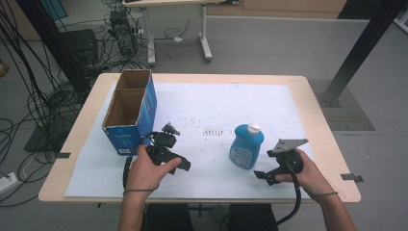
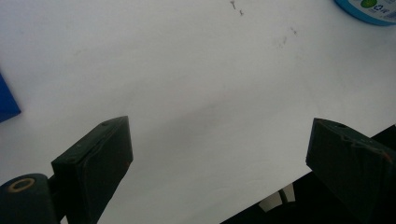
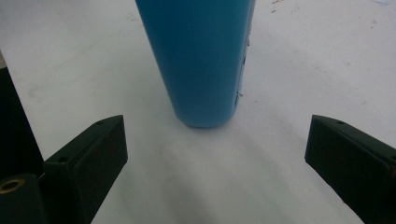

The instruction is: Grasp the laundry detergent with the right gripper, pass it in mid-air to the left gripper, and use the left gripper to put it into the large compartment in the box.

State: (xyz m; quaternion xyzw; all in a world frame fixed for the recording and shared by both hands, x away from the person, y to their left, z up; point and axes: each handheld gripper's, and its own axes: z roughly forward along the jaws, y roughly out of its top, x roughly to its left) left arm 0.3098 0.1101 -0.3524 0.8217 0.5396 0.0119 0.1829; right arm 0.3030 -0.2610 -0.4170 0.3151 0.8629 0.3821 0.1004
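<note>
A blue bottle [image 1: 247, 147] with a white cap stands upright on the white sheet [image 1: 211, 106], right of centre. My right gripper [image 1: 265, 164] is just to its right, held in a hand, jaws pointing at it. In the right gripper view the bottle [image 3: 201, 60] stands straight ahead of my right gripper [image 3: 217, 149], beyond the wide-apart jaws and not touching them. My left gripper [image 1: 175, 151] hovers low over the sheet beside the blue box [image 1: 130, 113]. In its own view, my left gripper [image 2: 219, 154] is open over bare sheet, the bottle's base [image 2: 369, 9] at top right.
The open-topped blue cardboard box stands at the sheet's left, its corner [image 2: 7, 105] showing in the left gripper view. Bare sheet lies between the box and the bottle and behind both. Cables, a desk's legs and a black post [image 1: 361, 48] surround the wooden table [image 1: 317, 110].
</note>
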